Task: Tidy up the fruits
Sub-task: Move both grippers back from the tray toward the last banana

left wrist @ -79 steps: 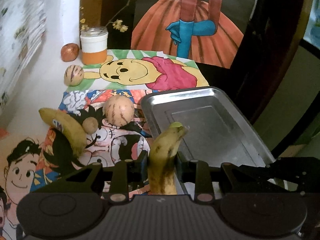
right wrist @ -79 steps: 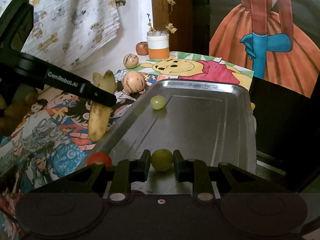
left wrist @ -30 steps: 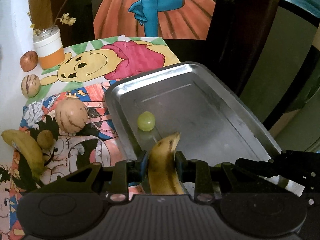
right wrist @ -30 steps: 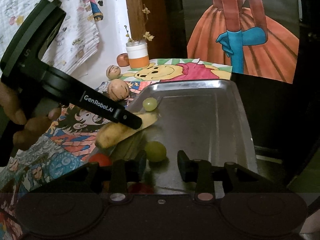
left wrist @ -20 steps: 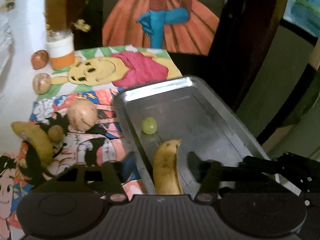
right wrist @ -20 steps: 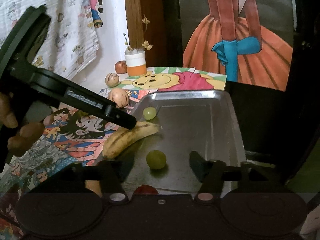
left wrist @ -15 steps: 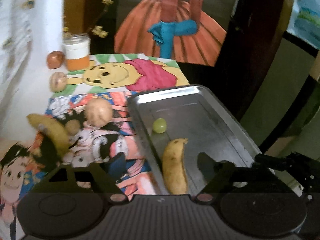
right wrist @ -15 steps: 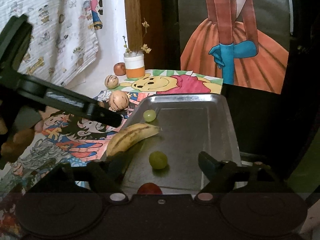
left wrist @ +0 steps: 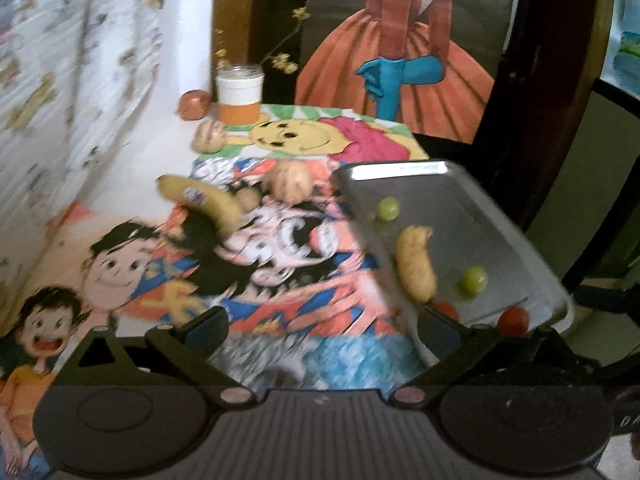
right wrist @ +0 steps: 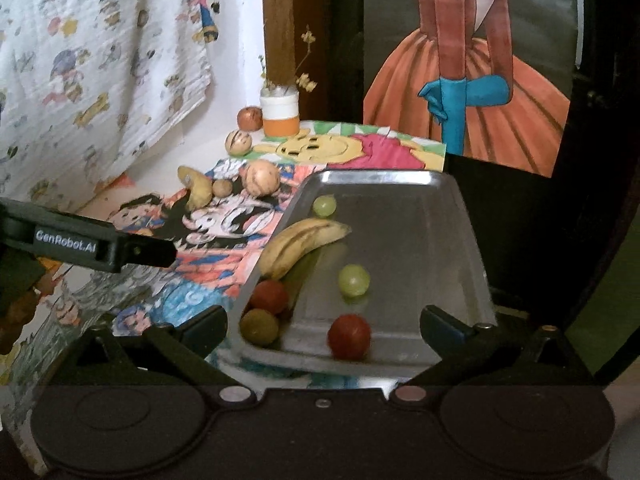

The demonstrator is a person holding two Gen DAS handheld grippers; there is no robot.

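White wall (right wrist: 240,40) behind — cartoon-print cloth (right wrist: 100,60) hanging left, dress painting (right wrist: 472,80) right, dark wood frame (left wrist: 540,80).

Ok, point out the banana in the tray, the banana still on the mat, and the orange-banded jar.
Banana in the tray (right wrist: 301,245), right wrist view, mid-body.
Banana on the mat (left wrist: 208,203), left wrist view, middle of the curve.
Orange-banded jar (right wrist: 280,116), right wrist view, front wall at the band's top.
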